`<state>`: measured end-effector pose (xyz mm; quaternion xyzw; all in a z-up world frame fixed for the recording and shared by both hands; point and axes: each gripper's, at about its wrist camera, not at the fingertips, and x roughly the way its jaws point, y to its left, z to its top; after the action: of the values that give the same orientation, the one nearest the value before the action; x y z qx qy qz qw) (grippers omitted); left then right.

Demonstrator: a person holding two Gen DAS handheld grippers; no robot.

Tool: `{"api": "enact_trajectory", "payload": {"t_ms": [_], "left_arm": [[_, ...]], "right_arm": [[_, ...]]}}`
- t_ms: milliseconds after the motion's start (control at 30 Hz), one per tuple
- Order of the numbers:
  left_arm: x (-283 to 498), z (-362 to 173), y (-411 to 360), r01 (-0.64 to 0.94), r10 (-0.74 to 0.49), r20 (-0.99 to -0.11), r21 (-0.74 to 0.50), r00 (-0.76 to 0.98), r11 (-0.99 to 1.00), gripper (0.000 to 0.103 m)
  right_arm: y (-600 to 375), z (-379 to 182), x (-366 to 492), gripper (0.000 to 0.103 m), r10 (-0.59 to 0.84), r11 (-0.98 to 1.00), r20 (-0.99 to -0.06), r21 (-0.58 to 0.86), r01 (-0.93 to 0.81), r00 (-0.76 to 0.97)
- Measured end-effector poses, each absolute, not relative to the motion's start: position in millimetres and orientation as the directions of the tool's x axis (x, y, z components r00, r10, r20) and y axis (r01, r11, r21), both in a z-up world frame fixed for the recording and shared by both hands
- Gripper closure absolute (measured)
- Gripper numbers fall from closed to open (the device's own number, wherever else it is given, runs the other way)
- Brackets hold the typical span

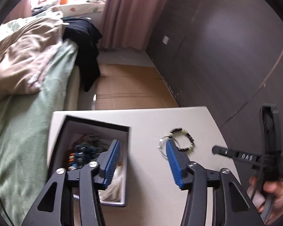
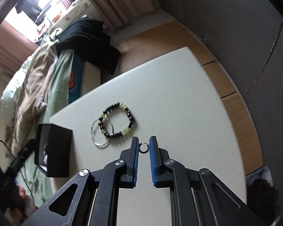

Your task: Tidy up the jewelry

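Jewelry lies in two places on the white desk (image 2: 179, 98); a beaded bracelet (image 2: 117, 121) of dark and pale yellow-green beads rests near the middle, and a thin wire hoop (image 2: 101, 133) lies against its left side, overlapping it; the rest sits in an open black box (image 1: 88, 150) at the desk's left end, where we see a jumble of blue, orange and white beads (image 1: 79, 156) against the pale lining, with something white and crumpled (image 1: 113, 184) in the near corner.

From the right wrist view, we hold the right gripper (image 2: 143, 143) narrowed onto a small metal ring (image 2: 143, 147); the ring stands between the two blue pads (image 2: 136, 156), close to their tips, and both pads appear to touch its rim; it sits just this side of the bracelet, apart from it.

From the left wrist view, we hold the left gripper (image 1: 143, 146) partly apart, with nothing between its blue pads; one finger hangs over the box's inside, and the other finger's tip covers part of the hoop just beside the bracelet; whether that tip touches the hoop we cannot tell.

At the right edge of that view a hand (image 1: 273, 194) grips the black handle of the other tool.

Beyond the desk we see a bed (image 1: 28, 75) with green and tan bedding, a black garment (image 1: 84, 43) draped over its corner, flattened cardboard (image 1: 130, 86) on the floor, a pink curtain (image 1: 130, 13) and a dark wall (image 1: 217, 47).
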<state>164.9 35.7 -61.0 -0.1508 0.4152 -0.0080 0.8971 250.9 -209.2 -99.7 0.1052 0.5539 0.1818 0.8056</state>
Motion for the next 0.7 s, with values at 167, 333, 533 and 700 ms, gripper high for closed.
{"api": "enact_trajectory", "payload": {"t_ms": [167, 333, 533, 700], "left_arm": [[186, -63, 14, -0.064, -0.128, -0.791, -0.207, 0.599, 0.976, 0.058], [212, -74, -8, -0.041, -0.119, -0.851, -0.163, 0.512, 0.986, 0.065], [237, -101, -22, -0.050, -0.085, -0.912, -0.114, 0.402, 0.992, 0.072], [248, -111, -29, -0.053, -0.055, -0.928, -0.080, 0.368, 0.995, 0.073]], "right_arm": [[-217, -96, 254, 0.091, 0.440, 0.898, -0.838, 0.406, -0.169, 0.322], [-226, -93, 254, 0.091, 0.453, 0.891, -0.830, 0.423, -0.163, 0.326], [-245, -85, 257, 0.091, 0.464, 0.885, -0.811, 0.443, -0.143, 0.356], [-258, -82, 260, 0.091, 0.475, 0.877, -0.798, 0.466, -0.121, 0.370]]}}
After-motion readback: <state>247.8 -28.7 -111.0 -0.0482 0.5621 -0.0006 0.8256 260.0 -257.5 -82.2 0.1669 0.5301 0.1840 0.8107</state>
